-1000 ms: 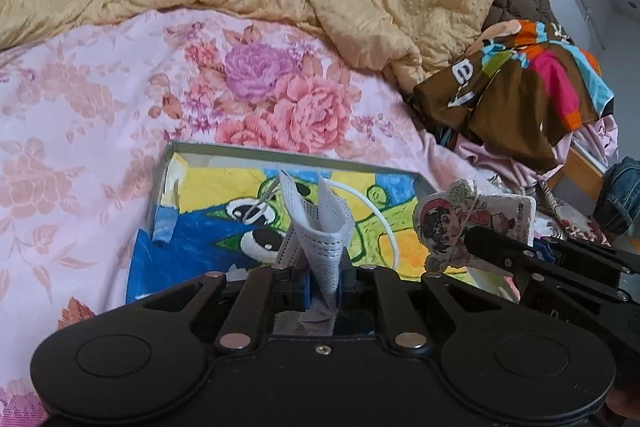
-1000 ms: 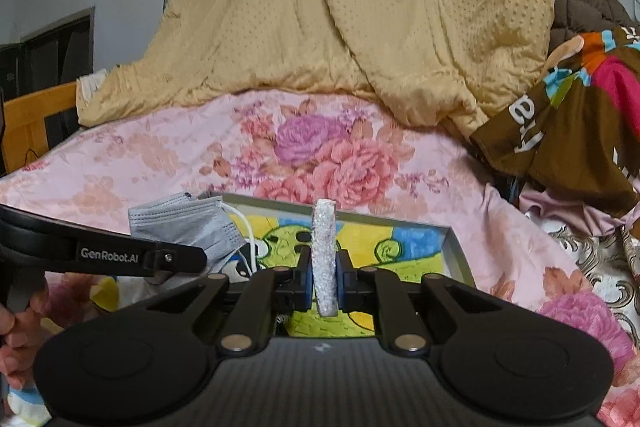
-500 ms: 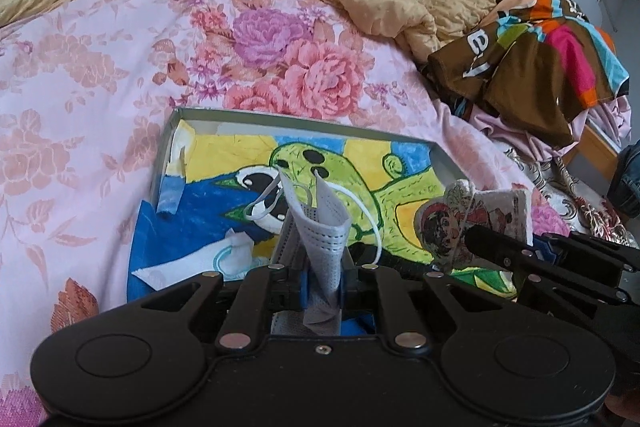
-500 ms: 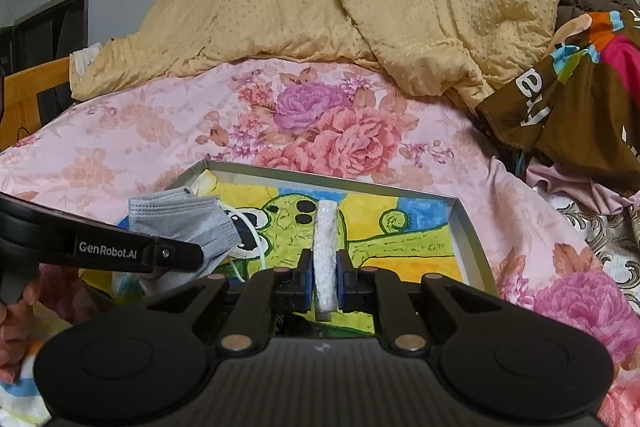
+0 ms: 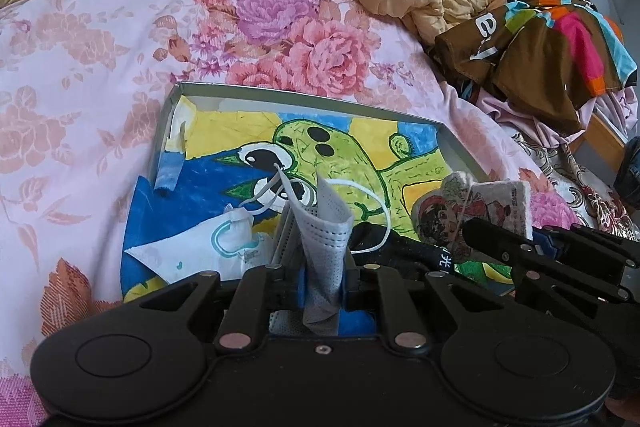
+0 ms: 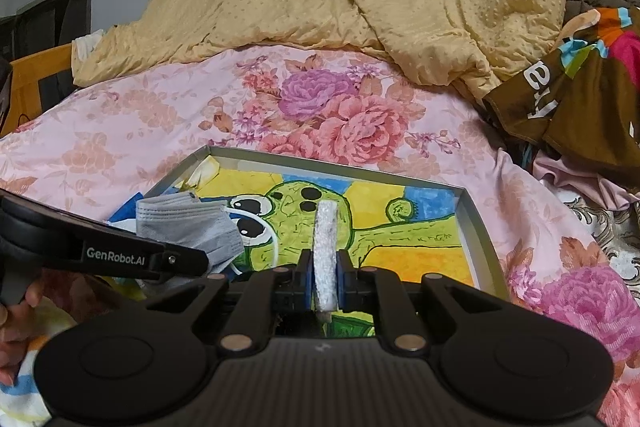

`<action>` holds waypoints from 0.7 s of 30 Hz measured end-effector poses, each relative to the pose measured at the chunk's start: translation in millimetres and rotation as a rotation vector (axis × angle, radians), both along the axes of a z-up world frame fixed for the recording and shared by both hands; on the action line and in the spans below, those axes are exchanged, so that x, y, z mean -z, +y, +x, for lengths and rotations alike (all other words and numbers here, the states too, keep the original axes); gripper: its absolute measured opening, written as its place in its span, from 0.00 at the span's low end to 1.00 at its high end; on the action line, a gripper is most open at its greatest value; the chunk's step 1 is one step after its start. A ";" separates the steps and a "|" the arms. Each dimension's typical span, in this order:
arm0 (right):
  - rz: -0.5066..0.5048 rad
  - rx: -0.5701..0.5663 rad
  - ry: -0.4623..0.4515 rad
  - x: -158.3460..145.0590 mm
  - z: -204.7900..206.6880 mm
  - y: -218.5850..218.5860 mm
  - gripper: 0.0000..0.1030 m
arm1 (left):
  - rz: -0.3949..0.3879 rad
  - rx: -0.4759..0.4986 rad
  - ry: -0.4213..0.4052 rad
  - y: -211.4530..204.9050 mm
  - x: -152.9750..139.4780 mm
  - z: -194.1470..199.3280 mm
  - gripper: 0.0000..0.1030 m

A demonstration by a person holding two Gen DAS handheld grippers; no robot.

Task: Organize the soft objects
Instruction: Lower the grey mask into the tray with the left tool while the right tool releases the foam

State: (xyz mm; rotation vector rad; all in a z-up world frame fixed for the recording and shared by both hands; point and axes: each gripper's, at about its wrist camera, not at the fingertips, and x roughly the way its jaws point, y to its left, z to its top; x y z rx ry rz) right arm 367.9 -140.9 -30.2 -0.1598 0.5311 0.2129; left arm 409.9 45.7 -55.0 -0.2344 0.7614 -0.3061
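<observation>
Floral bedspread [image 5: 80, 75] under tray [image 5: 304, 95]; left gripper [image 5: 322, 277], jaws just easing apart, pinches mask [image 5: 324, 227]; right gripper [image 6: 325, 277] clamps sponge [image 6: 325, 247].

Tray [image 5: 304, 95] far half bare, white mask [image 5: 208, 247] crowding its near-left corner, yellow quilt [image 6: 360, 7] walling beyond

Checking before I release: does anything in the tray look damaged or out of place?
Yes. The tray's painted paper liner is torn and curled up along its left wall. A white face mask lies crumpled in the near-left corner. Nothing spilled.
</observation>
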 end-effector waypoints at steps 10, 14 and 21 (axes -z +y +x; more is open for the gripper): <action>0.013 -0.022 0.015 0.3 0.3 2.4 0.23 | 0.001 -0.015 0.008 0.8 1.7 0.7 0.25; 0.025 -0.022 0.017 -0.6 -0.4 1.5 0.33 | -0.002 -0.028 0.002 2.5 -1.5 -0.7 0.35; 0.038 -0.022 0.007 -8.0 -9.7 -1.3 0.51 | -0.022 -0.049 -0.031 4.9 -14.8 -8.3 0.56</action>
